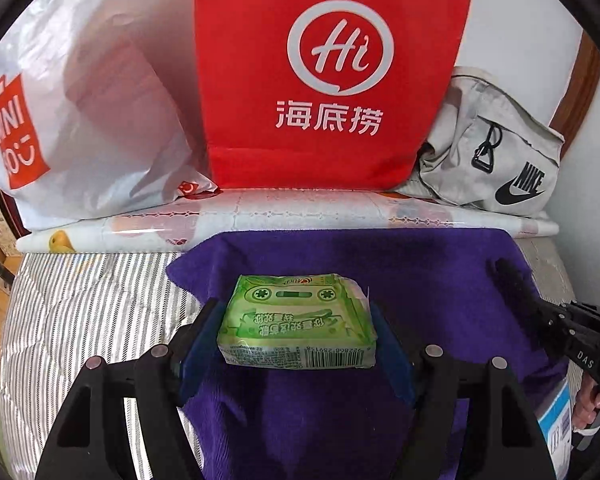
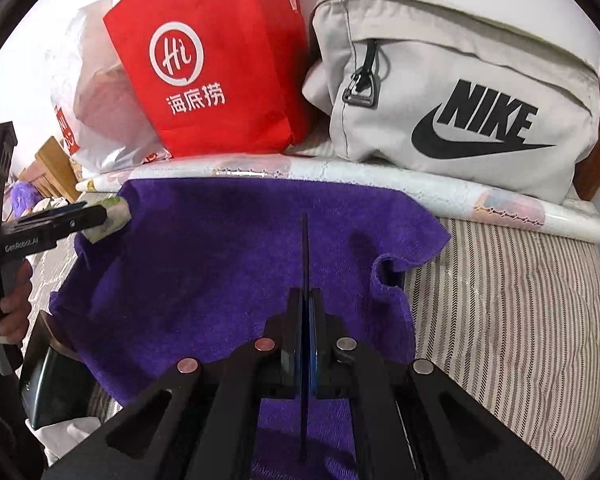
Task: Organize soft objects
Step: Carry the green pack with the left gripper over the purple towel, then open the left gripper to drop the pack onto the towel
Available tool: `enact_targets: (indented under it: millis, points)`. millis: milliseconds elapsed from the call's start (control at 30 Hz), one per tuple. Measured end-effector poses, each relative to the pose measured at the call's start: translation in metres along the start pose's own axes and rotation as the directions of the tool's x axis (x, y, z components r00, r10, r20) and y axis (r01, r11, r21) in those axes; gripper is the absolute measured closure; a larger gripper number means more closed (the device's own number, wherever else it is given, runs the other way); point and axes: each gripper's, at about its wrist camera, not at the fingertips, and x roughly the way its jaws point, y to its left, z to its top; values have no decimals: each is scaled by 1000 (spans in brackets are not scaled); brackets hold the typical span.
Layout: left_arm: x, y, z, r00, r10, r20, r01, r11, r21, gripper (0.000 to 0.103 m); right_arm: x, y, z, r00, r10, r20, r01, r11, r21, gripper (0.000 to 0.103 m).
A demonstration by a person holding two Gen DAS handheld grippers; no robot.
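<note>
We count three bags across the top of the frame: a white plastic bag [image 1: 92, 120] with something reddish inside, a red paper bag [image 1: 332, 80], a grey fabric pouch [image 1: 492, 160]; our left gripper [image 1: 296, 328] clamps one green tissue pack [image 1: 300, 320] at centre over the purple towel [image 1: 420, 272]; our right gripper [image 2: 305, 240] is closed, empty.

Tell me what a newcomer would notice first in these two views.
Probably the red bag with its white logo, standing at the back between a white plastic bag and a grey Nike bag. Next, the green pack held between the left gripper fingers above the purple towel, with the right gripper shut, empty, over the same towel.
</note>
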Motion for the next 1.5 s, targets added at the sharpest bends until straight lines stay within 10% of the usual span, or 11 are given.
enact_targets:
  millis: [633,767,1133,1500]
  points:
    - [16,-4,5,999,-10,-49,10,1000,-8,18,14,-5,3,999,1,-49,-1,1000,5,98]
    - [9,-3,3,999,7,-40,-8,1000,-13,18,6,-5,2,999,5,-38,-5,1000,5,83]
    - [-55,1,-25,998,-20,57,20,1000,-9,18,-47,23,-14,999,-18,40,19,1000,-15,54]
    - [-132,8,-82,994,-17,109,19,1000,-20,18,-106,56,-64,995,21,95,-23,999,24,50]
